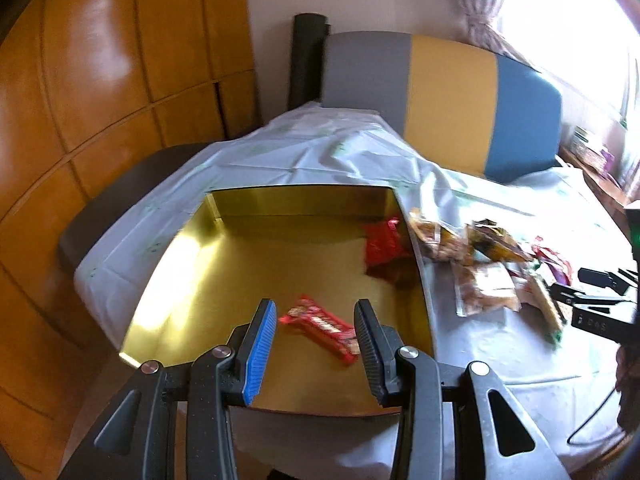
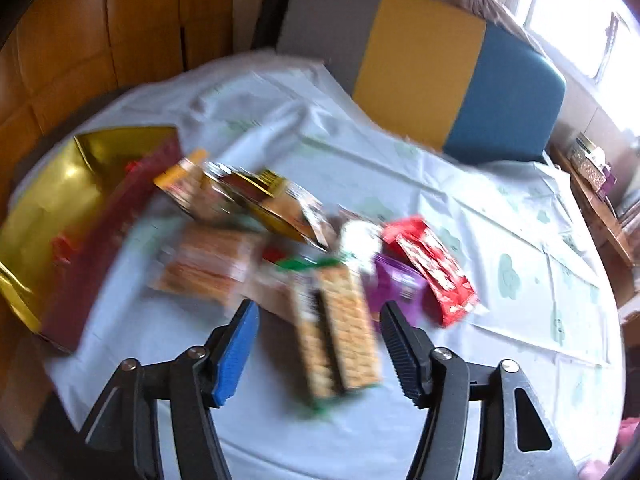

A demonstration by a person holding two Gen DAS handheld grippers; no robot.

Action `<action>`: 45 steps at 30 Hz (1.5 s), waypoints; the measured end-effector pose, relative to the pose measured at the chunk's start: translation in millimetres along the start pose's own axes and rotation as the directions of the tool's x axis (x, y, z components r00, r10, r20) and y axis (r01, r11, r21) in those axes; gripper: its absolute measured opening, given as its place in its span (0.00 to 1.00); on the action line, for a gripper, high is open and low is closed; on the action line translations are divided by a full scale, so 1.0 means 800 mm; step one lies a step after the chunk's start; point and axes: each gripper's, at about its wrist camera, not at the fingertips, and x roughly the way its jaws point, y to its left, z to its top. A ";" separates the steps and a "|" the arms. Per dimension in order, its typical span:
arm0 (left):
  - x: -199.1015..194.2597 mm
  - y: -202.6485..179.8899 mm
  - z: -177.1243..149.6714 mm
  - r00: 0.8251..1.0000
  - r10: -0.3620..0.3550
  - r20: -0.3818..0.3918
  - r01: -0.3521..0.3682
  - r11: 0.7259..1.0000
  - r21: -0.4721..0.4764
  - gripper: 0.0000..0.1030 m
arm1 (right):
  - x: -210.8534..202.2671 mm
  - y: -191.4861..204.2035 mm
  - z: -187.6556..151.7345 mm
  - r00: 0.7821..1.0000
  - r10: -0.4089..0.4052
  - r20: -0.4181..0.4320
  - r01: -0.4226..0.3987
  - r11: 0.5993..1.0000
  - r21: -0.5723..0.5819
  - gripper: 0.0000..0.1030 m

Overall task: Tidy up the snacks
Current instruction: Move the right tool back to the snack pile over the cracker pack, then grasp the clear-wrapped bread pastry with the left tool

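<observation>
Right gripper (image 2: 320, 344) jaws apart over cracker pack (image 2: 344, 328) (blurred).

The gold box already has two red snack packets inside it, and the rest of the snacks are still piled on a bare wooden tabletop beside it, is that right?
Nearly. The gold box does hold two red snack packets, but the rest of the snacks lie on a pale tablecloth, not bare wood. The right wrist view shows it.

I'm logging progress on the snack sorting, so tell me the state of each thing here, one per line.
Gold box: open, lidless, two red packs inside.
Red bar pack: flat on the box floor.
Red bag: in the box's far right corner.
Cracker pack: on the tablecloth, not gripped.
Left gripper: open, empty, over the box.
Right gripper: open, straddling the cracker pack.
</observation>
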 end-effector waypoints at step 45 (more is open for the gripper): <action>0.160 -0.258 0.034 0.868 -0.235 -0.437 0.488 0.565 0.665 0.69 | 0.044 -0.045 0.004 0.977 0.131 -0.168 -0.112 0.986 0.121 0.60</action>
